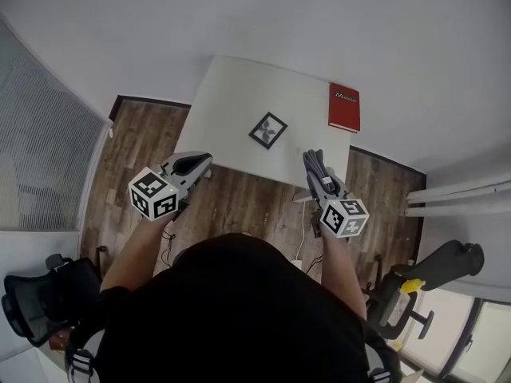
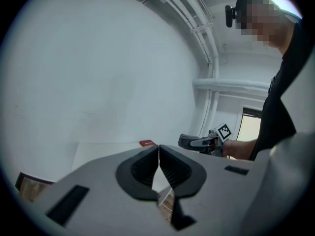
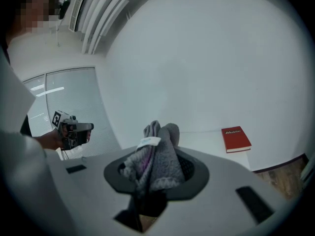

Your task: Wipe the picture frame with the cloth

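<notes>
My right claw (image 1: pixel 314 162) grips the bunched grey cloth (image 3: pixel 157 161), my left claw (image 1: pixel 204 161) is closed on nothing, both short of the picture frame (image 1: pixel 268 130) sitting unbraced on the white surface (image 1: pixel 231 94); I judge a one-sided wipe could skid it off.

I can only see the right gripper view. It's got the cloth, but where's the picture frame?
Observer: The frame lies flat on the white table, to the left of the red book in the head view.
Operator: Is anything touching it?
Observer: No. It lies alone. The right gripper with the cloth is short of it.
Operator: Is the other gripper holding something?
Observer: No. The left gripper is shut, with nothing between its jaws.
</notes>
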